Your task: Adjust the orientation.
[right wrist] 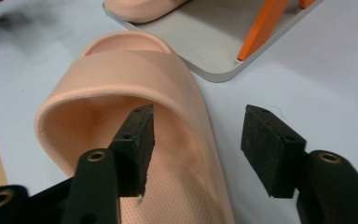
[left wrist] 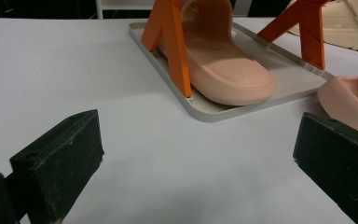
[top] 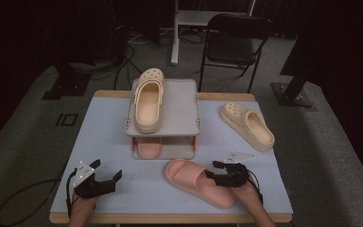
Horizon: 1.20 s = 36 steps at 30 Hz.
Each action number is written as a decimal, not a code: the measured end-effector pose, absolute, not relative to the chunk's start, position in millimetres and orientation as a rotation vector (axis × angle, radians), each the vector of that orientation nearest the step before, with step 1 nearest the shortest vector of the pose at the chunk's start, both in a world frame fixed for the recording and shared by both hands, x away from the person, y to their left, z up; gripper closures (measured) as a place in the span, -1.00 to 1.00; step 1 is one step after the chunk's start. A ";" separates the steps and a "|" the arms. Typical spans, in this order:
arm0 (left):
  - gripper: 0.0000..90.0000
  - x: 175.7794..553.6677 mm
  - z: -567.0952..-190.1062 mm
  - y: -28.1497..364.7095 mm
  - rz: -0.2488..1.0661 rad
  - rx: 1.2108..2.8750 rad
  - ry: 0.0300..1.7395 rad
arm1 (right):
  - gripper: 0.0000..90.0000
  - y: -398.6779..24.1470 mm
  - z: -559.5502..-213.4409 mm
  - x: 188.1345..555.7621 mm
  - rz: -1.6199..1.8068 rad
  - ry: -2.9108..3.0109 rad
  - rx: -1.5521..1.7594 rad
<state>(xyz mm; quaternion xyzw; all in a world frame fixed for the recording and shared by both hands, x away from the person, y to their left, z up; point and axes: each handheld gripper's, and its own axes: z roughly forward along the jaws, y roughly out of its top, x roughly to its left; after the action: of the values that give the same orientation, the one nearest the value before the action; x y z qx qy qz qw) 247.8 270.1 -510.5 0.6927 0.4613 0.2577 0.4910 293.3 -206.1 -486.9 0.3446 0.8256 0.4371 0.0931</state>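
Note:
A pink slide lies on the pale table near its front edge, toe toward the rack. My right gripper is low over the slide's heel end and astride its side wall. One jaw is inside on the footbed, the other outside over the table. A gap shows beside the outer pad, so it is open. My left gripper rests at the front left, open wide with bare table between its jaws. A second pink slide sits on the lower shelf of the grey rack.
A cream clog lies on the rack's top shelf, and another cream clog on the table at the right. Orange legs hold up the rack. A black folding chair stands beyond the table.

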 end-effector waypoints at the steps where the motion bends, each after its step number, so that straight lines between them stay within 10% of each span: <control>1: -0.97 248.0 -510.7 270.1 0.626 1.683 1.120 | 0.10 -205.5 -487.4 294.1 1.295 2.456 1.018; 36: -0.97 249.4 -512.0 270.7 0.624 1.697 1.118 | 0.70 -192.0 -485.5 304.4 1.271 2.527 0.899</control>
<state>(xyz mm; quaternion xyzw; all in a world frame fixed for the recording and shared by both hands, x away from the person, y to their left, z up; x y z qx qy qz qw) 249.4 270.7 -512.0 0.6975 0.4595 0.2565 0.4863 304.4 -192.0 -485.5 0.3016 0.8483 0.4266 0.0865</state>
